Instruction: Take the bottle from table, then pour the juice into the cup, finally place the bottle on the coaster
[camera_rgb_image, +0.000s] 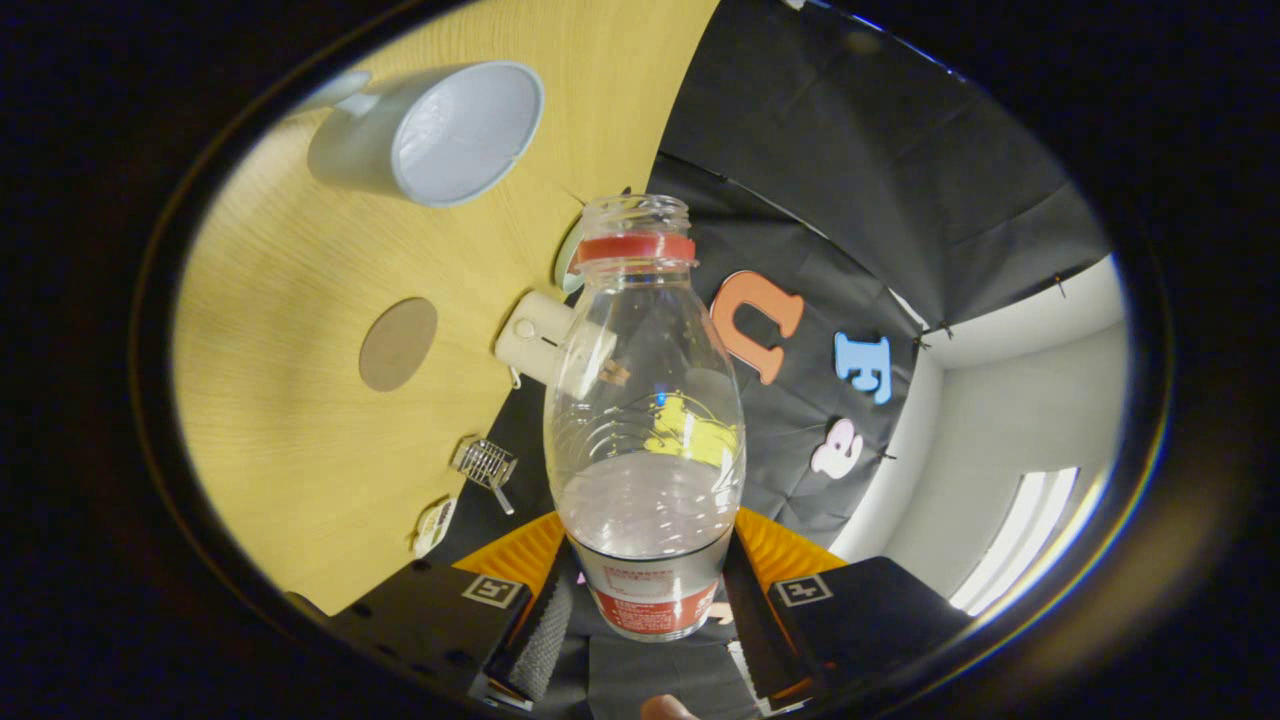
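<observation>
Table (270, 400): pale wood, tilted steeply in my view, left of the bottle.
Cup (430, 135): white, on the table well beyond my tongs, its open mouth turned toward me.
Coaster (398, 343): round brown disc on the table, between the cup and my tongs, bare.
Small wire object (485, 463): at the table's edge, near the bottle's left side.
Bottle (645, 400): clear, uncapped, red neck ring, some clear liquid in its lower part, held clear of the table.
Tongs (650, 590): I pinch the bottle's labelled base from both sides.
</observation>
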